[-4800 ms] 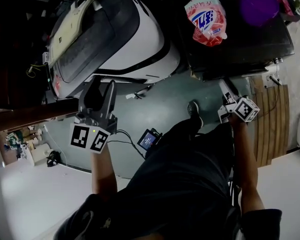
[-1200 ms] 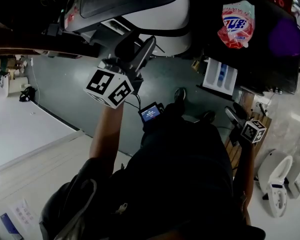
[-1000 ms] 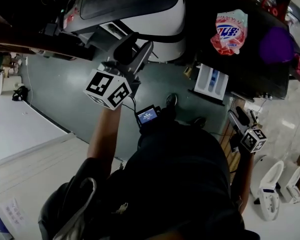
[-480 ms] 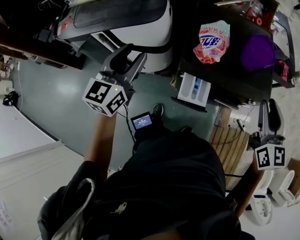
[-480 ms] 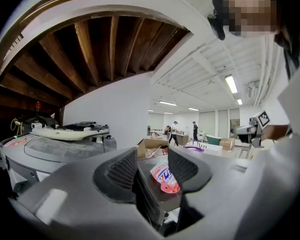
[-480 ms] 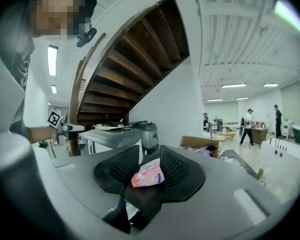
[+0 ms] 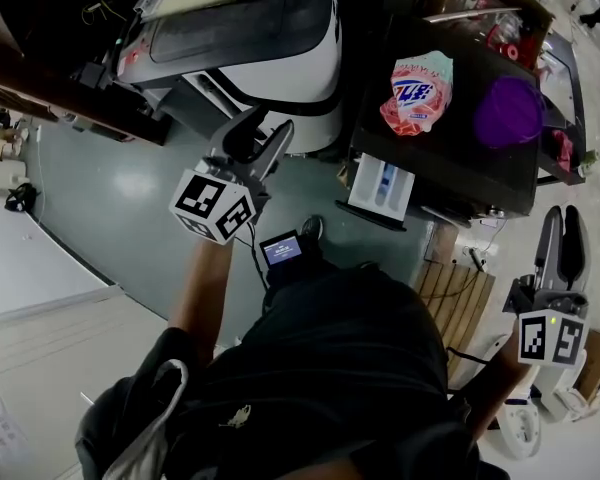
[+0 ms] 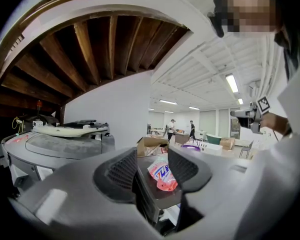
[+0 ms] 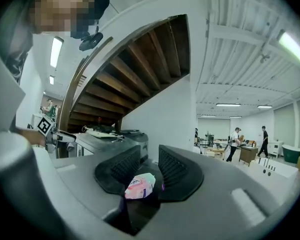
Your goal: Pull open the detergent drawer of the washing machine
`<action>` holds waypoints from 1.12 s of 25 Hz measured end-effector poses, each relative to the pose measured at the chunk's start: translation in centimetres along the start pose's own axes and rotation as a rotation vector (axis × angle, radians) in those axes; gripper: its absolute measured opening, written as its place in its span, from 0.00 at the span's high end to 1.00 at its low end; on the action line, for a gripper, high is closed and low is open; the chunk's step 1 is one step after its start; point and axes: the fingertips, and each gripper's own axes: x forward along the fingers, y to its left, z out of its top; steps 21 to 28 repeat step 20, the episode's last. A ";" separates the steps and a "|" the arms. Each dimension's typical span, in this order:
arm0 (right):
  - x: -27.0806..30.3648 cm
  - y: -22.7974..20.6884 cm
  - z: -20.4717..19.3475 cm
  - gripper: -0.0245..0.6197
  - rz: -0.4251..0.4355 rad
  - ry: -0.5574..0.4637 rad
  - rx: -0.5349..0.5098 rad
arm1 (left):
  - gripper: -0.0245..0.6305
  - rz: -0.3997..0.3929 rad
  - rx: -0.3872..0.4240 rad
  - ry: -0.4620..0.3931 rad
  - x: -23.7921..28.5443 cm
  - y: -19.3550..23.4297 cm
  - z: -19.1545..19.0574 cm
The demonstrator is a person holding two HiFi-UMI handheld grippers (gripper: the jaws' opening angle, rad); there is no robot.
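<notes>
White drawer [image 7: 380, 186] juts past washer [image 7: 435, 160] front edge, over green floor [image 7: 130, 183].

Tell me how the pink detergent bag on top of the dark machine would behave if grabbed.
The detergent bag looks like a soft, crinkled pouch, so it would probably sag rather than stay stiff. It bulges as if filled, so it is likely heavy for its size. Lying flat, it seems unlikely to roll.

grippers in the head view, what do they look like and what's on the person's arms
Both the left gripper and right gripper have two long grey jaws with ribbed inner pads, and a white cube bearing black square markers. The person wears a dark top; forearms bare.
</notes>
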 end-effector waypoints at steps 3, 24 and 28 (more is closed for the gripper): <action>-0.4 -0.1 -0.3 0.78 -0.003 0.007 0.006 | 0.61 -0.006 -0.004 0.002 0.0 -0.6 -0.2; -1.7 0.1 -2.2 0.78 0.001 0.046 0.030 | 0.61 -0.026 -0.011 0.009 -0.7 -2.3 -0.6; -1.7 0.1 -2.2 0.78 0.001 0.046 0.030 | 0.61 -0.026 -0.011 0.009 -0.7 -2.3 -0.6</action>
